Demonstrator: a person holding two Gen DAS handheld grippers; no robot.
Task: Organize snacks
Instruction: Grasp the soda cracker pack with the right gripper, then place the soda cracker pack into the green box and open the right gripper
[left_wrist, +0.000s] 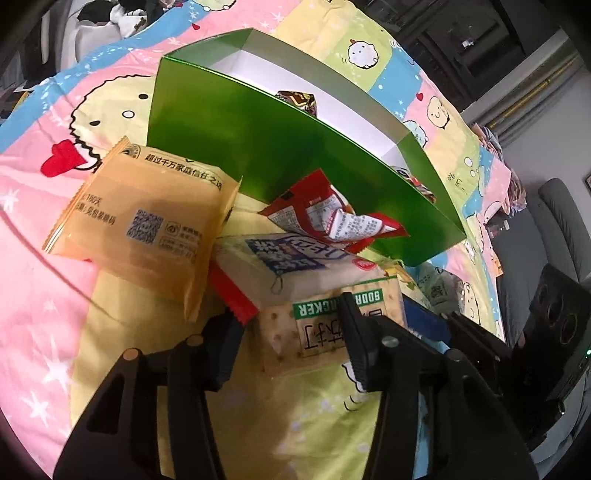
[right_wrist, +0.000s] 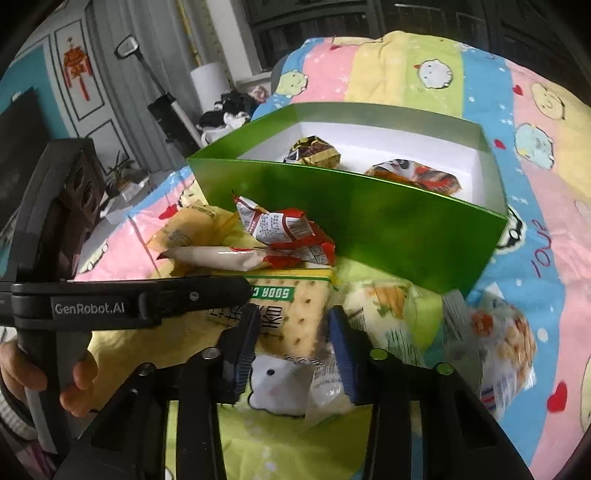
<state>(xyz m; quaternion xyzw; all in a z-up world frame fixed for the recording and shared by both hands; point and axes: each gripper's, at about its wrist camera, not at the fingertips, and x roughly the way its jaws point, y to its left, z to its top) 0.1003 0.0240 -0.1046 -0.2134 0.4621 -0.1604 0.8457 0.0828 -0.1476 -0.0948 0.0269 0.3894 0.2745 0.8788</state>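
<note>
A soda cracker packet (left_wrist: 306, 328) (right_wrist: 299, 310) lies on the cartoon bedspread in front of an open green box (left_wrist: 280, 166) (right_wrist: 388, 229). My left gripper (left_wrist: 288, 332) stands astride it, open, its left pad short of the packet's edge. My right gripper (right_wrist: 291, 347) is open over the packet's other end, a small clear wrapper (right_wrist: 325, 376) against its blue pad. Piled beyond are a white and blue packet (left_wrist: 277, 262), a crumpled red packet (left_wrist: 332, 218) (right_wrist: 288, 229) and an orange packet (left_wrist: 144, 221). Two wrapped snacks (right_wrist: 314, 151) (right_wrist: 413, 177) lie inside the box.
More packets lie to the right of the crackers: a green and white one (right_wrist: 388, 314) and a clear one (right_wrist: 498, 343). A hand (right_wrist: 74, 380) holds the left gripper's handle. The bedspread (left_wrist: 44, 295) ends at the right, with dark furniture (left_wrist: 554, 314) beyond.
</note>
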